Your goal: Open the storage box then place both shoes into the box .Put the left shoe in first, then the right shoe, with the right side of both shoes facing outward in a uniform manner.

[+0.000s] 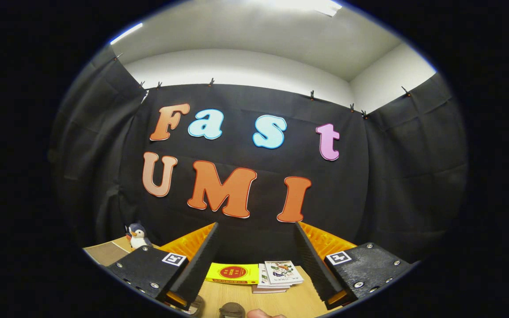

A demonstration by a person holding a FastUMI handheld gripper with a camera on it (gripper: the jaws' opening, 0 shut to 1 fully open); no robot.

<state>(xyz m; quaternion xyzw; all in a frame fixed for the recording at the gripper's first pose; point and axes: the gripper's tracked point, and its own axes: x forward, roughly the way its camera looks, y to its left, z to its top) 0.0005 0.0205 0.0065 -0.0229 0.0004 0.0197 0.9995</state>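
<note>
We look out along the gripper (256, 251), its two fingers spread wide and holding nothing, angled upward toward the black cloth wall (254, 176) that spans the middle of the frame. Between the fingers, at the lower centre, a wooden table (281, 302) carries a yellow booklet (232, 273) lying flat beside a small stack of illustrated books (279, 276), the two just touching or nearly so, both set close to the foot of the cloth. At the lower left, beyond the left finger, a small penguin toy (138, 235) stands upright on the table's far corner. At the very bottom of the frame, just below the gap between the fingers, we see two dark rounded shapes (231, 310) that may be the toes of the shoes, though too little shows to be sure, and beside them a sliver of a fingertip (261, 314). Above the cloth, in the upper part of the frame, a white wall (237, 66) and ceiling (281, 26) run across, with a strip light (126, 33) glowing at the upper left.
</note>
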